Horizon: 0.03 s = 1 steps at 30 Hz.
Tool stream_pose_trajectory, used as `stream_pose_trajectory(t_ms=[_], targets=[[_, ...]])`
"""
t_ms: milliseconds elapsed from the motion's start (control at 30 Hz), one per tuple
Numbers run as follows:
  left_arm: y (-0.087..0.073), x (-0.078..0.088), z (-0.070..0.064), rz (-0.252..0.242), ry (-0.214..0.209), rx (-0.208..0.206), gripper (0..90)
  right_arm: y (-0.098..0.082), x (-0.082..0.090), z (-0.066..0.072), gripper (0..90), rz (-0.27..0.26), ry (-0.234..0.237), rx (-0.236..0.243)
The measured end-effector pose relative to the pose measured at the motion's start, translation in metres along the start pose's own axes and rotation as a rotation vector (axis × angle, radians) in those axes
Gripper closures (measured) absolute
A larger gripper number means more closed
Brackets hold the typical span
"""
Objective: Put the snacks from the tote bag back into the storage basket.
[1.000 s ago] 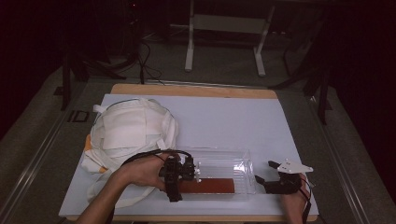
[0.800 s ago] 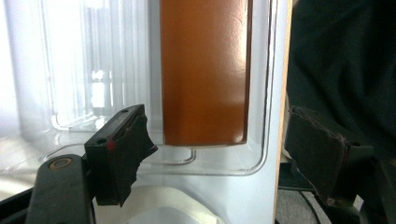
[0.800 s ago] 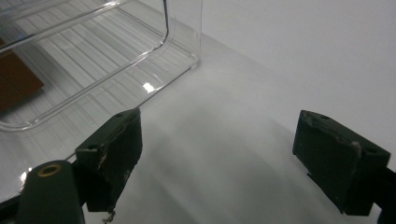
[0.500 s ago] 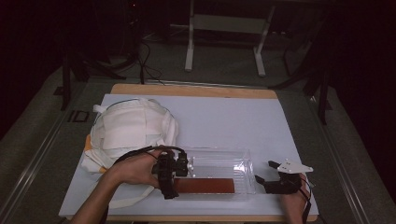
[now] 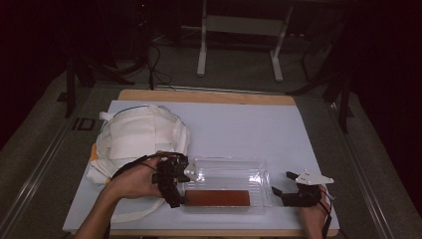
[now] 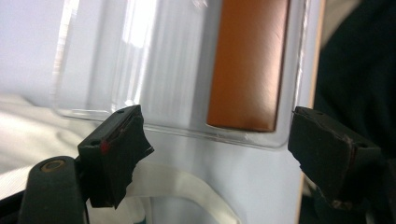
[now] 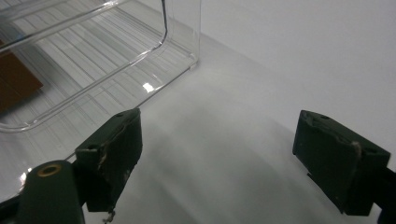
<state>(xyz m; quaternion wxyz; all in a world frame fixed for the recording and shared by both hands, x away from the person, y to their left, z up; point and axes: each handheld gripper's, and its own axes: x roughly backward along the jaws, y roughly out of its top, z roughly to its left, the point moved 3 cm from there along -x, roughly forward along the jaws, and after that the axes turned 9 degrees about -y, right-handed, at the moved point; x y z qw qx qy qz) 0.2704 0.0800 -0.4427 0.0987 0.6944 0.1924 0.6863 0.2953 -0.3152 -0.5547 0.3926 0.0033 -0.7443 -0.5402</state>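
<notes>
The brown bar (image 5: 217,197) lies inside the clear tray (image 5: 226,169) on the counter (image 5: 239,124). The left gripper (image 5: 185,186) has just been opening — fingers wide, empty — at the tray's left end; the right gripper (image 5: 279,185) rests open beside it.

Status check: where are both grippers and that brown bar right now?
Left gripper open, jaws just widened, nothing between them. Brown bar lies flat in clear tray. Right gripper open, empty, beside tray. Nothing in the way.

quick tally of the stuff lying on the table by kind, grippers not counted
white cloth bag: 1
clear plastic tray: 1
brown flat bar inside the tray: 1
total: 3
</notes>
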Motion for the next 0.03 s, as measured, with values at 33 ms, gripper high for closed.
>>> stream_pose_trajectory(t_ms=[33], targets=[[0.0, 0.0, 0.0, 0.0, 0.0, 0.0, 19.0, 0.0, 0.0, 0.0, 15.8, 0.0, 0.0, 0.0]])
